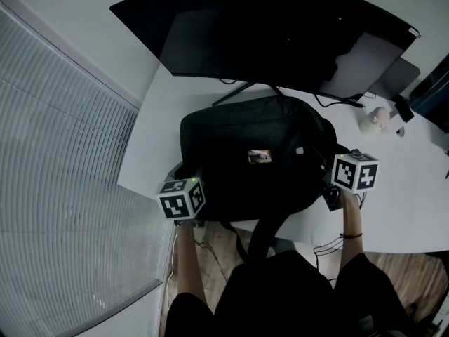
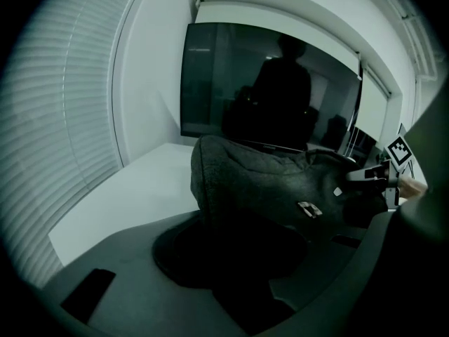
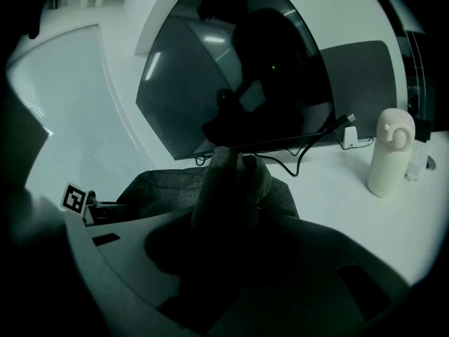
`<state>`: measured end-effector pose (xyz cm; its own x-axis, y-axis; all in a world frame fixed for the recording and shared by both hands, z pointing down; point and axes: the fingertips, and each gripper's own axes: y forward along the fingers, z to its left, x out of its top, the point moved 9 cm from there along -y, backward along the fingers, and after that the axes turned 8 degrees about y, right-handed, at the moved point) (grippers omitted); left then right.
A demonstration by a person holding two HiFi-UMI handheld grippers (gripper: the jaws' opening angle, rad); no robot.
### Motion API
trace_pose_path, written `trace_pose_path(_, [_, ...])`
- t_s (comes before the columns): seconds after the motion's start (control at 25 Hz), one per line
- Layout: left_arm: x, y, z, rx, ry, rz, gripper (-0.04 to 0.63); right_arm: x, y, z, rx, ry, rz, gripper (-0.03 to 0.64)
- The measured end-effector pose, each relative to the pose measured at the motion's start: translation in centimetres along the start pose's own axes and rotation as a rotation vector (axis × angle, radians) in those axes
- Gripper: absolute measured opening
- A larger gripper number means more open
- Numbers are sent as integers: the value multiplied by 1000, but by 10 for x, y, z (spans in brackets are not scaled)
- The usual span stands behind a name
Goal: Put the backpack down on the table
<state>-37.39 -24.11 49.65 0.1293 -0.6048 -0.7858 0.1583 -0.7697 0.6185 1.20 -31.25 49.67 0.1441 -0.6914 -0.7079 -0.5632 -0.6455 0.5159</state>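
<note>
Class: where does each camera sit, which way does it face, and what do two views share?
Head view: on the head, steeply down at the backpack on the table; left gripper, right gripper, forearms show.
Left gripper view: along its jaws, across the backpack, toward the right gripper.
Right gripper view: the reverse, toward the left gripper; both share the monitor.

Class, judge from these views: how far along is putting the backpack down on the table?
Done: the dark grey fabric backpack appears to rest on the white table, before the curved black monitor. In hand: the right gripper pinches a fold of it; the left gripper looks open round its edge. Left: release and withdraw both.
</note>
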Motion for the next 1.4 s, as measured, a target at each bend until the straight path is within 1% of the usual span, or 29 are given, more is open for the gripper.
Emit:
trace_pose_path(0.16, [-1, 8, 3, -1, -7, 28, 127, -6, 7, -8, -19, 37, 47, 120])
trace_pose_path(0.28, [-2, 11, 3, 18, -3, 41, 147, -8, 9, -11, -36, 36, 69, 132])
trace_pose_path(0.44, [-2, 15, 4, 29, 2, 51, 166, -12, 12, -16, -83, 28, 89, 170])
trace_pose_path(0.6, [-4, 18, 7, 43, -11, 55, 186, -11, 7, -14, -174, -13, 66, 213])
trace_pose_path(0.68, [-4, 20, 7, 57, -9, 60, 209, -14, 9, -17, -188, -19, 52, 226])
trace_pose_path(0.72, [-4, 20, 6, 64, -6, 61, 234, -15, 9, -19, -192, -16, 41, 232])
trace_pose_path(0.76, [-4, 20, 5, 71, -4, 59, 245, -16, 7, -21, -197, -11, 25, 233])
trace_pose_path(0.84, [-4, 16, 5, 87, -13, 40, 245, -14, 1, -22, -206, 2, -21, 236])
trace_pose_path(0.92, [-2, 9, 6, 117, -32, -11, 245, -9, -6, -22, -209, 14, -70, 236])
trace_pose_path(0.96, [-1, 4, 7, 135, -40, -44, 242, -6, -10, -22, -210, 16, -88, 235])
trace_pose_path(1.04, [2, -4, 6, 161, -46, -95, 211, -1, -17, -20, -213, 9, -111, 235])
trace_pose_path(1.16, [2, -15, 3, 196, -24, -127, 173, 1, -26, -17, -209, -11, -132, 232])
trace_pose_path(1.2, [1, -19, 3, 214, -15, -141, 140, 1, -29, -15, -208, -21, -139, 216])
trace_pose_path(1.24, [1, -24, 1, 228, -8, -158, 83, 2, -32, -13, -209, -35, -146, 178])
trace_pose_path(1.32, [2, -31, -3, 235, 7, -181, 64, 4, -37, -9, -215, -74, -162, 126])
trace_pose_path(1.4, [2, -36, -7, 231, 31, -185, 48, 6, -42, -4, -214, -113, -179, 76])
